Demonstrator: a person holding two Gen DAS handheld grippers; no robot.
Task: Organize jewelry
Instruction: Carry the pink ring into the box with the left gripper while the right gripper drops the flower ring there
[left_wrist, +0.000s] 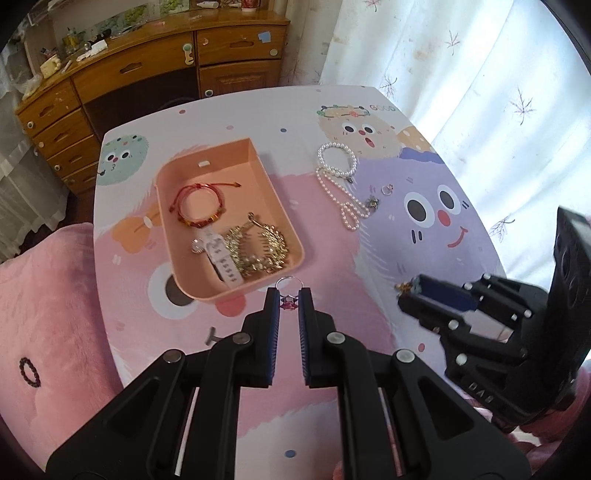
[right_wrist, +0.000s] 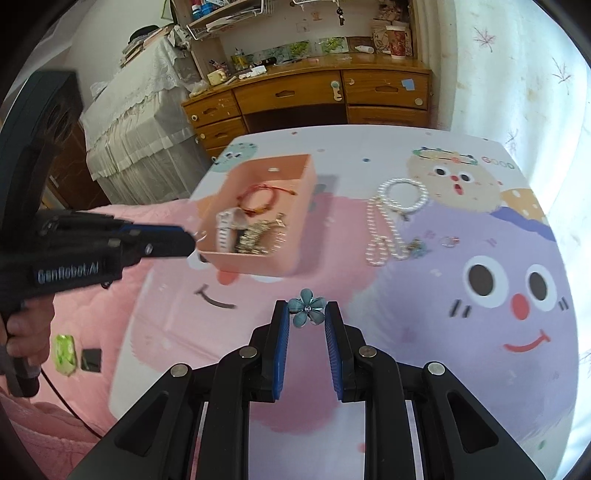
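My left gripper (left_wrist: 289, 300) is shut on a silver ring with a pink stone (left_wrist: 288, 300), held just in front of the near edge of the pink tray (left_wrist: 258, 155). The tray holds a red cord bracelet (left_wrist: 195, 201), a white watch (left_wrist: 221, 258) and gold jewelry (left_wrist: 258, 247). My right gripper (right_wrist: 307, 314) is shut on a blue flower brooch (right_wrist: 307, 307) above the table. A pearl necklace (left_wrist: 338, 177), a small ring (left_wrist: 387, 189) and a small charm (left_wrist: 373, 202) lie on the table right of the tray. In the right wrist view the left gripper (right_wrist: 192, 236) is at the tray's left corner.
The table (left_wrist: 314, 362) has a cartoon-print cover. A pink cushion (left_wrist: 48, 314) with a dark bead bracelet (left_wrist: 29, 372) lies at left. A wooden dresser (left_wrist: 147, 70) stands behind, and a white curtain (left_wrist: 480, 74) hangs at right. The right gripper (left_wrist: 436, 295) shows at right.
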